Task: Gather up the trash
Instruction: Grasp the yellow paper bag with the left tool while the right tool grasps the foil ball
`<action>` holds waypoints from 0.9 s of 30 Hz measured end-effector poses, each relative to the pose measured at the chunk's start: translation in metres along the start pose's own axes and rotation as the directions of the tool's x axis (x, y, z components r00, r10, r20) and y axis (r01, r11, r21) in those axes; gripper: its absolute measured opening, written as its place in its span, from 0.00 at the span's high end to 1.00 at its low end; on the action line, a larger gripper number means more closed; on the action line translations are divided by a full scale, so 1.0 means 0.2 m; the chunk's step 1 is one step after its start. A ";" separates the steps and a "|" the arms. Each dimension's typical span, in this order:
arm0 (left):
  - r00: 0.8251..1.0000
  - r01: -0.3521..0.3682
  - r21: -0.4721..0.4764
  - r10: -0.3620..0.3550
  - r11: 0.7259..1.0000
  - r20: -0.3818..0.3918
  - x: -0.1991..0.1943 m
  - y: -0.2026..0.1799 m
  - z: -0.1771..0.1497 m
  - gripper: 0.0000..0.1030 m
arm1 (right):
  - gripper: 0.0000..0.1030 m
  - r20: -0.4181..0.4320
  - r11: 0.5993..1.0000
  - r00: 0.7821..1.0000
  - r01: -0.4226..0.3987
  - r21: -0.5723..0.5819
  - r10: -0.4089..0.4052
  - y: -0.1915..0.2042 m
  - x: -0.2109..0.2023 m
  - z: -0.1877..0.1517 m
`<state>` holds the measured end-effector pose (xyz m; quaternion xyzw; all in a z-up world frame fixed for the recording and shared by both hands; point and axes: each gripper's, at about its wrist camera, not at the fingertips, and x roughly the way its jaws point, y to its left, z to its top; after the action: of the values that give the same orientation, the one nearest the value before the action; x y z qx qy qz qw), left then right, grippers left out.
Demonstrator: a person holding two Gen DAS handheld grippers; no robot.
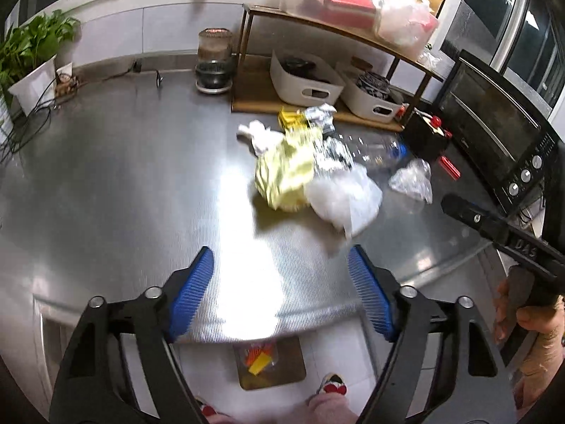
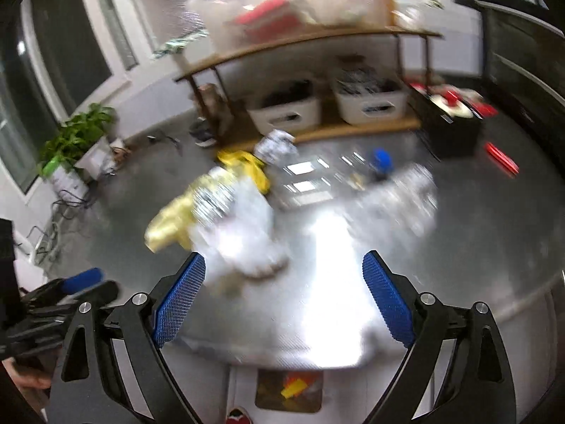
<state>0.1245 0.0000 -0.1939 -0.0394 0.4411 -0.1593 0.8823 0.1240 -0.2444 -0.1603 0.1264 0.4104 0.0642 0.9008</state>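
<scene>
Trash pile (image 1: 310, 169) on counter (image 1: 141, 194); 2 grippers, left (image 1: 280, 293) & right (image 2: 284, 304), both agape, empty.

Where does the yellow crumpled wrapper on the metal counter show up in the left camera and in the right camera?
Left wrist view: yellow wrapper sits right of centre, beside a white plastic bag.
Right wrist view: the same wrapper lies left of centre, blurred, above the left blue finger.
Shared landmark: the wooden shelf holding two white bins, behind the trash pile.
</scene>
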 end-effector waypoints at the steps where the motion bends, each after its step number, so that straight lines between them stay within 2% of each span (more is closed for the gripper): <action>1: 1.000 0.002 0.006 -0.002 1.000 0.002 0.01 0.00 0.03 0.34 | 0.21 -0.002 1.000 1.000 -0.020 -0.012 0.020 0.03 0.02 0.03; 3: 1.000 0.004 0.026 -0.004 1.000 0.005 0.05 -0.01 0.07 0.41 | 0.38 -0.028 0.997 0.997 -0.073 -0.028 0.072 0.09 0.10 0.09; 6: 1.000 0.010 0.071 -0.010 0.997 0.009 0.10 -0.04 0.14 0.51 | 0.55 -0.080 0.994 0.992 -0.099 -0.033 0.096 0.15 0.22 0.15; 8: 1.000 0.015 0.094 -0.016 0.995 0.007 0.14 -0.06 0.18 0.56 | 0.56 -0.109 0.995 0.990 -0.097 -0.033 0.093 0.17 0.31 0.17; 11: 1.000 0.021 0.117 -0.020 0.993 -0.014 0.21 -0.08 0.21 0.70 | 0.57 -0.151 0.992 0.981 -0.126 0.008 0.126 0.17 0.41 0.18; 20: 0.995 0.062 0.115 -0.053 0.991 -0.079 0.40 -0.05 0.22 0.72 | 0.57 -0.196 0.988 0.968 -0.148 0.043 0.154 0.18 0.58 0.19; 22: 0.994 0.076 0.111 -0.067 0.991 -0.085 0.42 -0.05 0.21 0.81 | 0.62 -0.203 0.987 0.966 -0.153 0.038 0.158 0.19 0.59 0.19; 24: 0.993 0.085 0.108 -0.075 0.991 -0.089 0.44 -0.04 0.22 0.92 | 0.75 -0.205 0.987 0.965 -0.159 0.029 0.161 0.21 0.60 0.19; 27: 0.994 0.083 0.105 -0.075 0.991 -0.082 0.43 -0.02 0.22 0.96 | 0.78 -0.189 0.987 0.969 -0.161 0.018 0.162 0.21 0.59 0.20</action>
<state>0.2061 -0.0344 -0.2322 -0.0029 0.4641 -0.2192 0.8582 0.2309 -0.1844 -0.2089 0.1536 0.4827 0.1487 0.8493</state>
